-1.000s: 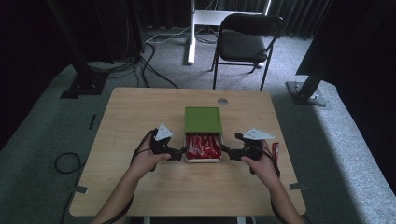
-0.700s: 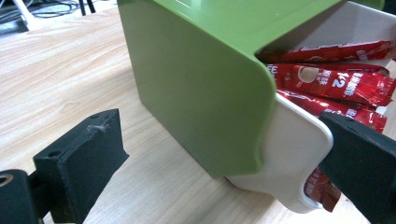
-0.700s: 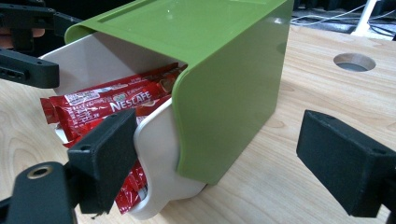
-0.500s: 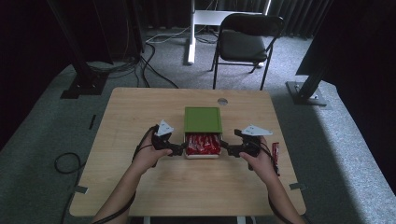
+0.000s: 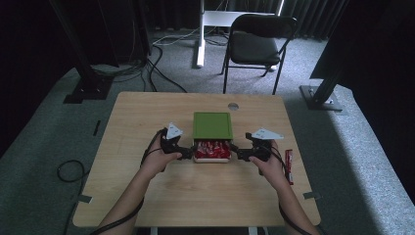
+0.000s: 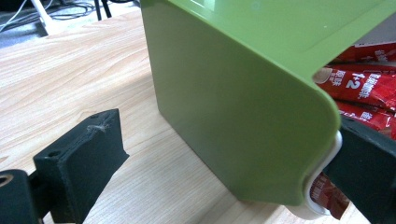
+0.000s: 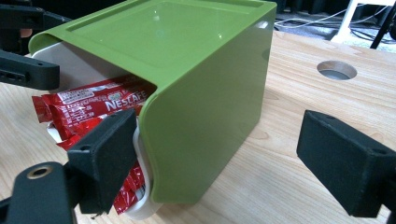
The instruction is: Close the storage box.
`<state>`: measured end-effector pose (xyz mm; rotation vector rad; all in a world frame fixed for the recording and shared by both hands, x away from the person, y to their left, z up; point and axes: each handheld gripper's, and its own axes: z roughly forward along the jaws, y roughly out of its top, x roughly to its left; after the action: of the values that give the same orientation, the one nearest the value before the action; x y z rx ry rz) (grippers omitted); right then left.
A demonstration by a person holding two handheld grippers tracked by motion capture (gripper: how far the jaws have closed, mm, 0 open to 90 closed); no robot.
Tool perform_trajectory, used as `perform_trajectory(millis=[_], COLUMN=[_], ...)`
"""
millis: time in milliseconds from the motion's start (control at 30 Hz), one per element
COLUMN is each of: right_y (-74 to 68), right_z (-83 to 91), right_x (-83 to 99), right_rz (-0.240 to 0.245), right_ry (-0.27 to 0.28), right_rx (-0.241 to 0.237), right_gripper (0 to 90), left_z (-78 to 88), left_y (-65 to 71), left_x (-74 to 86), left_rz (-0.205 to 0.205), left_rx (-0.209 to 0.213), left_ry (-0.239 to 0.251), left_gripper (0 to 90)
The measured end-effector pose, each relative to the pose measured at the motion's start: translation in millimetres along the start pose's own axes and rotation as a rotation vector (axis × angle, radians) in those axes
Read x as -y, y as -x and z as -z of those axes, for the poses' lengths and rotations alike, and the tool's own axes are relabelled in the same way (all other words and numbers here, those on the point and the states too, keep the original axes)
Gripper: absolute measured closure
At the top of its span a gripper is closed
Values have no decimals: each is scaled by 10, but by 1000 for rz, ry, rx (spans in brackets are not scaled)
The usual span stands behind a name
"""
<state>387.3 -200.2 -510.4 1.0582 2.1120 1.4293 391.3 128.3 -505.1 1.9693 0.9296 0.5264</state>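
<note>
The green box point(image 5: 211, 126) sits in the middle of the wooden table point(image 5: 147, 117), with red Nescafe packets point(image 5: 212, 148) in its white drawer point(image 5: 211, 159). The left gripper point(image 5: 188, 153) and the right gripper point(image 5: 235, 152) have their jaws wide apart, one at each front corner of the box.

I see the box point(image 5: 212, 126) mid-tabletop point(image 5: 147, 117), packets point(image 5: 212, 149) in its near side, my tools flanking it, a chair point(image 5: 254, 46) far behind.

You're facing a wooden table point(image 5: 147, 127) on grey carpet point(image 5: 44, 122), a black folding chair point(image 5: 254, 46) beyond it, cables point(image 5: 161, 41) trailing across the floor.
</note>
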Motion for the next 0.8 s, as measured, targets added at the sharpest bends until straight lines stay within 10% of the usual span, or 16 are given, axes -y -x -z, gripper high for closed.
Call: perform_trajectory(millis=[800], right_y=[-22], right_z=[-17], right_x=[-9], right_rz=[-19], right_ry=[31], right_rx=[2], right_gripper=[137], left_z=[-18], left_y=[8], left_x=[-47], left_rz=[13], left_rx=[3], left_ry=[11], left_gripper=[49])
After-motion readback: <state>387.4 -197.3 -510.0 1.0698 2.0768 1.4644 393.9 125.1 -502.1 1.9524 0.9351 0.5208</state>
